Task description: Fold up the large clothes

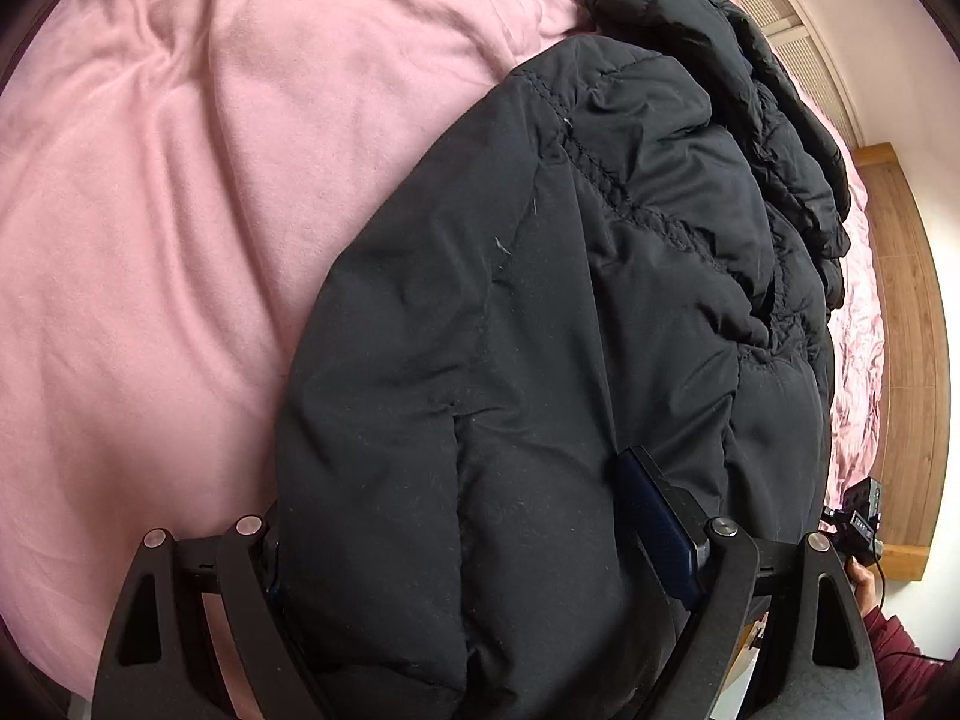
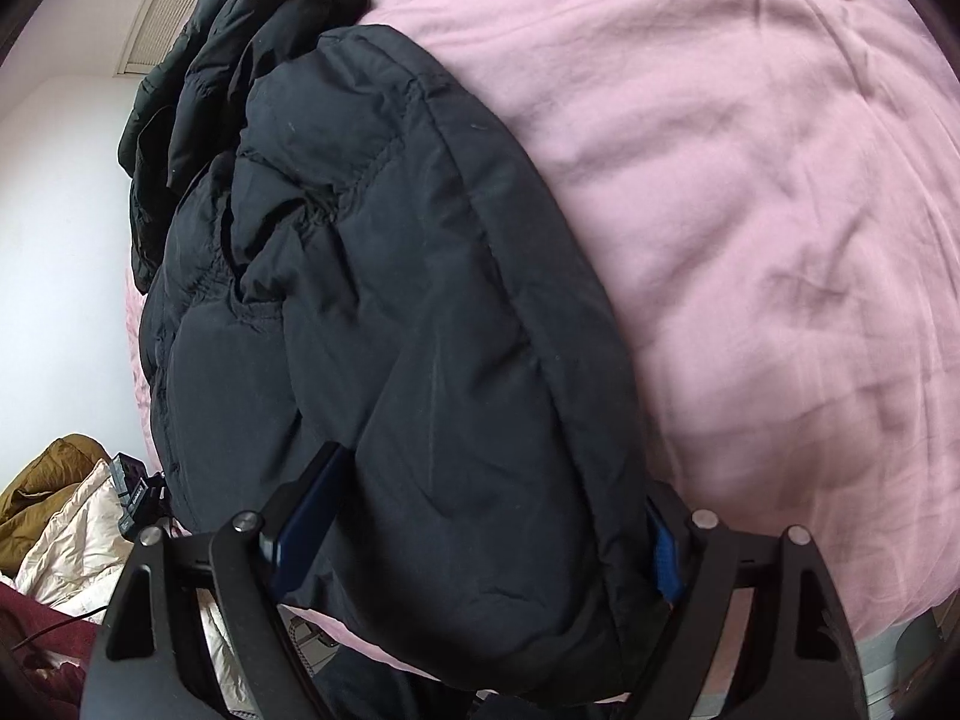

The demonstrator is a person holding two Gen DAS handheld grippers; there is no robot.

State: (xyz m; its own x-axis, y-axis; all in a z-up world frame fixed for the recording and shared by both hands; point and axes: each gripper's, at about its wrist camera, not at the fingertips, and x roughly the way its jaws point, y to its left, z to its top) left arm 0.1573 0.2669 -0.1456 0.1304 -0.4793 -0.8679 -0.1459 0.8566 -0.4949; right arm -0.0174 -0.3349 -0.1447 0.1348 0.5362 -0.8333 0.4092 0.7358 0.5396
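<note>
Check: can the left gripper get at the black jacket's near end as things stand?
Likely yes: the black jacket has its near end between the left gripper fingers, seemingly gripped, with nothing over it.

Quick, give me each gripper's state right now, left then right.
Left gripper: jaws wide, closed on the thick near edge of the black puffer jacket.
Right gripper: jaws wide, closed on the same jacket's near edge.
</note>
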